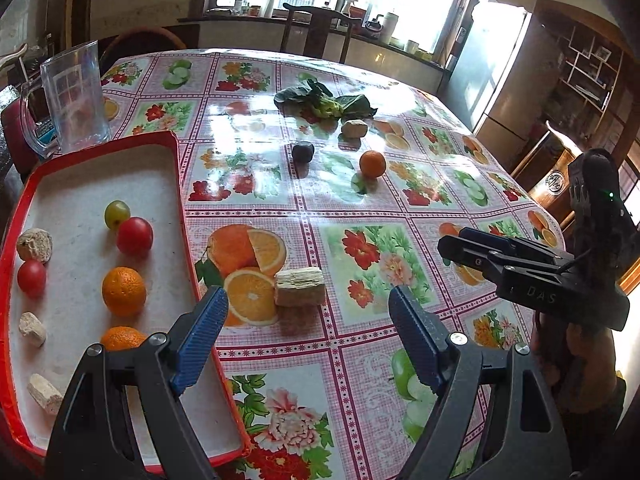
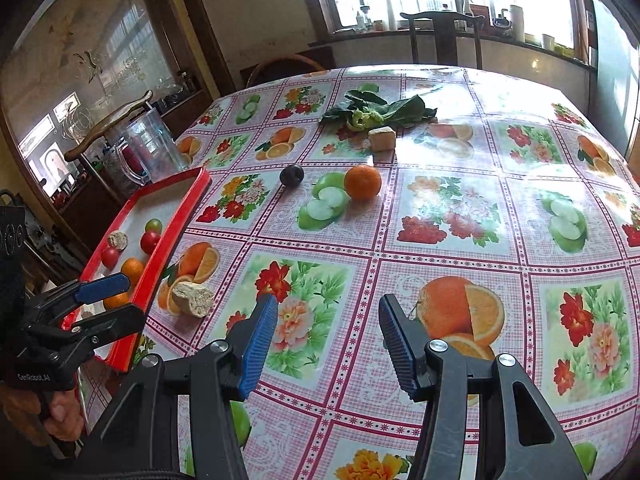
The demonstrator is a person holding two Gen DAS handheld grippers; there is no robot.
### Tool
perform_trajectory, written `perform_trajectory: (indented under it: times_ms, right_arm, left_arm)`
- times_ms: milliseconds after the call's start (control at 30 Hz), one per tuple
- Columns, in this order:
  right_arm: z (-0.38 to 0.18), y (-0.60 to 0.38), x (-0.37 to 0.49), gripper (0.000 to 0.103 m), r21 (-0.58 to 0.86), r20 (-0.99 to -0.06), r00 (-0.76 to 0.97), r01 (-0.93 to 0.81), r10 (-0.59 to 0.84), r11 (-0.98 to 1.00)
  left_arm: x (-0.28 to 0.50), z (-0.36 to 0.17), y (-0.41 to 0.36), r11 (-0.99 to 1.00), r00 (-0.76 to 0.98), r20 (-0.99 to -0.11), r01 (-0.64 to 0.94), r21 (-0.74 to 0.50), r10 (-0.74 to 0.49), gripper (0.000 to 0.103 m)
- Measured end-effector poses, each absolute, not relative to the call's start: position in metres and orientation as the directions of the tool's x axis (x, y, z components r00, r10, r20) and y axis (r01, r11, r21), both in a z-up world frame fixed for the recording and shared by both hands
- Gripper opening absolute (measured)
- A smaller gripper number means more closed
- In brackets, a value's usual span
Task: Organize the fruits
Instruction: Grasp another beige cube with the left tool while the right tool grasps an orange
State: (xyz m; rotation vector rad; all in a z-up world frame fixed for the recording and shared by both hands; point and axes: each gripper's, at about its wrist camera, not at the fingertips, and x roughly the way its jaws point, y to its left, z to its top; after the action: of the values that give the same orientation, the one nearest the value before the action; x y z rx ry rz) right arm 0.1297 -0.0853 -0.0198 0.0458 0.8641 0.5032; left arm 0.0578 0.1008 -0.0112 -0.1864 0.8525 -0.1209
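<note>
We are holding the left gripper [image 1: 308,312] and right gripper [image 2: 328,320] open and empty. We are judging the orange [image 1: 372,163] and plum [image 1: 303,151], lying on the tablecloth [image 1: 360,216], as next: carrying them into the red tray [image 1: 100,148].

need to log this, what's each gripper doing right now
left gripper: open, holding nothing
right gripper: open, holding nothing
</note>
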Motion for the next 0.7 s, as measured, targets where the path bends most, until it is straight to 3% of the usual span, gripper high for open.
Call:
perform_trajectory:
  times_ms: [700]
  right_arm:
    - [-0.049, -0.054, 0.243, 0.054, 0.202, -0.733, 0.558, -0.369, 0.39, 0.907]
  left_arm:
    - [0.096, -0.047, 0.084, 0.986, 0.58, -0.804, 0.0, -0.164, -0.133, 0.081]
